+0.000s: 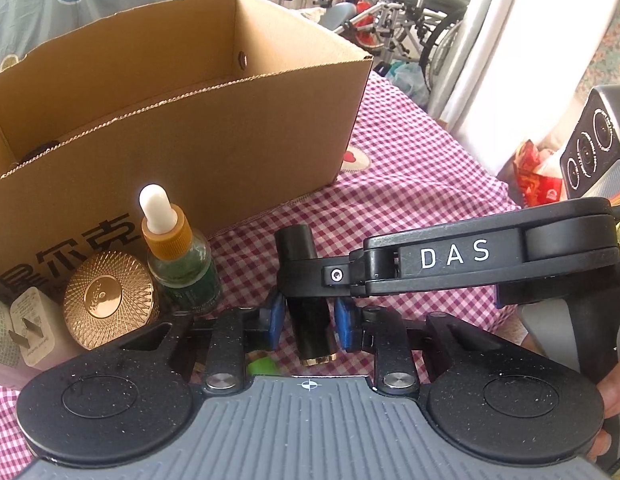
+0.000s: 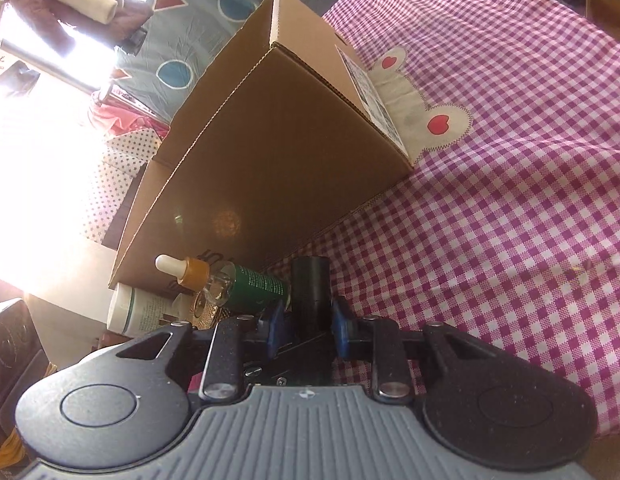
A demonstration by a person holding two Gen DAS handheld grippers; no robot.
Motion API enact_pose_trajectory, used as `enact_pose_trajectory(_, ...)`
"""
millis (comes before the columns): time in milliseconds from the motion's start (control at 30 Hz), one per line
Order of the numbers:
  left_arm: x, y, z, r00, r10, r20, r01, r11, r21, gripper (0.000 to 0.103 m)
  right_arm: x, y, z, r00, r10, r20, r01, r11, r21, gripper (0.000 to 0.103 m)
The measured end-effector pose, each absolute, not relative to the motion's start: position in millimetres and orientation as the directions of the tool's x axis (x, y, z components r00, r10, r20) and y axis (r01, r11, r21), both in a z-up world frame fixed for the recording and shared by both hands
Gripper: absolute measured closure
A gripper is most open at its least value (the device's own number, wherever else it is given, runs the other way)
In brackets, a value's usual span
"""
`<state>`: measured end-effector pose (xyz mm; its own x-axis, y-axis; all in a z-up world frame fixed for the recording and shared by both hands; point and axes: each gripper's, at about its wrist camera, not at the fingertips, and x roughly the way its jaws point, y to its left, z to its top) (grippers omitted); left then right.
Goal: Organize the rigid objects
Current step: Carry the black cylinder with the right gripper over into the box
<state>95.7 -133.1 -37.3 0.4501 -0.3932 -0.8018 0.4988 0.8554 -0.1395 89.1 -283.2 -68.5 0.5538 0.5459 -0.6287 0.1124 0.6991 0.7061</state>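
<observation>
Gripping one black tube (image 1: 313, 320), both the left tongs (image 1: 310, 322) and right tongs (image 2: 308, 324) should lift together toward the cardboard box (image 1: 214, 132).

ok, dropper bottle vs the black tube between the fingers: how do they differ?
The dropper bottle is clear glass with a green label and white bulb; the black tube is opaque with a gold end.
The bottle stands free on the checked cloth; the tube is clamped by the left gripper and the right gripper.
The bottle is wider than the tube.
Shared: both cylindrical, both outside the cardboard box.
</observation>
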Motion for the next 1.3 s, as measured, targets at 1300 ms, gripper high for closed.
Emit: enact_pose_trajectory(1300,156.2,-30.4,92.9,0.689,-0.266,-0.675,0.259,0.959,-0.113,0.078,221.7,-174.4,87.0,0.478,0.69,-0.544,-0.278,0.706,0.652,0.074)
